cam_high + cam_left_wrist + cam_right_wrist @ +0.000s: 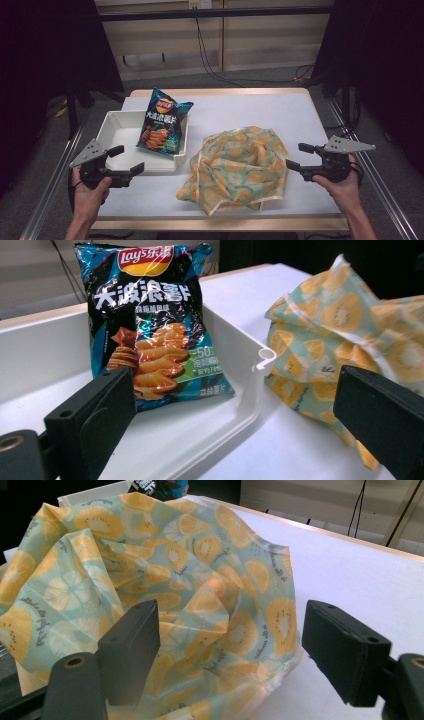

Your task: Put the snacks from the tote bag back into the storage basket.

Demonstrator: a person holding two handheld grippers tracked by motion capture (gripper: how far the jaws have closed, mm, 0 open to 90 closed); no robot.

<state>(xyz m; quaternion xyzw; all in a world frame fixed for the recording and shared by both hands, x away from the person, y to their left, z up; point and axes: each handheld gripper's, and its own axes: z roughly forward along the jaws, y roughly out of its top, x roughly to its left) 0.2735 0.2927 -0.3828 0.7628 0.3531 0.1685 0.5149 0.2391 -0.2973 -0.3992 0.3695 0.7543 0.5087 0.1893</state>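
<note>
While both grippers hover low over the white table [310,115], each stands with its jaws spread wide and nothing between the pads. The left gripper [126,160] sits at the near left of the table, held in the person's left hand [90,192], its fingertips pointing toward the near edge of the white tray [111,125]. Just beyond those fingertips, inside the tray, a bag of crisps [164,122] stands propped against the tray's far right wall, tilted and with its printed face turned toward the gripper. In the left gripper view the bag [152,322] rises above and past the left jaw, clear of it, while the tray's corner [265,357] lies between the two jaws and farther off.

The right gripper [296,156] is at the near right of the table, in the person's right hand [342,187], with its fingertips aimed at the crumpled cloth [240,167], a pale green fabric printed with orange fruit slices. That cloth lies heaped in the middle of the table, just beside the tray's right wall and close ahead of the right fingertips. In the right gripper view the cloth [200,580] bulks up in front of both jaws and fills the gap behind them; whether the pads brush it I cannot tell, but they do not pinch it.
</note>
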